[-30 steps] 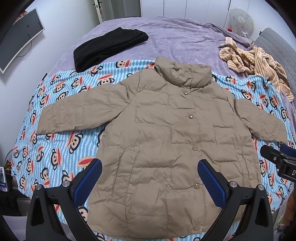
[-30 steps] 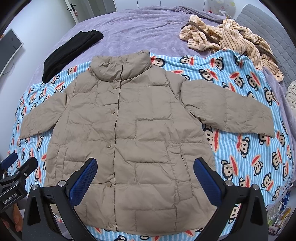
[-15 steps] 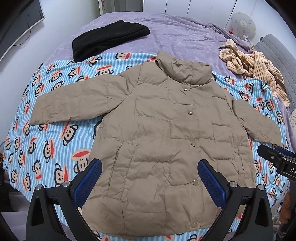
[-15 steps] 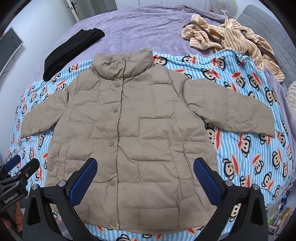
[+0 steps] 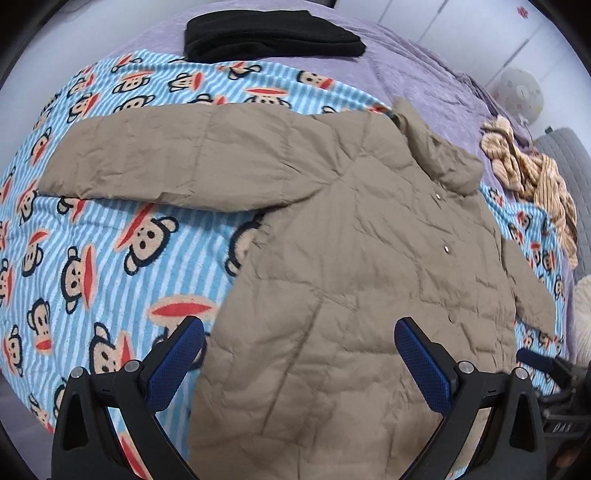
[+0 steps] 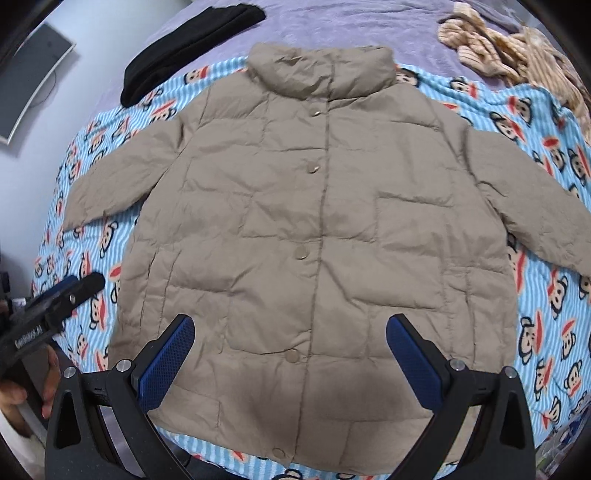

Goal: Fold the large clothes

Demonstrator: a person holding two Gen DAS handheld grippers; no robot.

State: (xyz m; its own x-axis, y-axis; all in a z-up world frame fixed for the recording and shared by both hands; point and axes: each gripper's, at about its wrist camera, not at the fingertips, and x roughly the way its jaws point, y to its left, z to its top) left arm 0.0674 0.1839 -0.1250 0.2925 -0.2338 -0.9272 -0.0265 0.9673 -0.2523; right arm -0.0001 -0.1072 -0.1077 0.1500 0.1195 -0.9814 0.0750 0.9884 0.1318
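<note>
Jacket (image 6: 314,229): tan, quilted, snap-fastened down the front, lying flat and face up on a blanket (image 6: 546,288) of blue and white stripes printed with monkey faces; both sleeves spread outward, collar toward the far side of the bed (image 6: 332,26), hem at the near edge. Blanket rests on the bed's purple cover. Left claw (image 5: 299,354): blue-padded fingers wide apart, holding nothing, poised above the jacket's lower left side, one pad over the blanket beside the jacket edge, the other over the jacket front; whether it touches the cloth cannot be told. Right claw (image 6: 290,350): fingers likewise wide apart and empty, over the lower front of the jacket to either side of the snap line. A hand (image 6: 22,391) grips the left claw's handle at the left border of the right wrist view. Black garment (image 5: 269,35): folded, on the purple cover beyond the blanket. Striped beige garment (image 6: 517,51): rumpled heap at the far right of the bed. Monitor (image 6: 29,85): against the wall at left.
</note>
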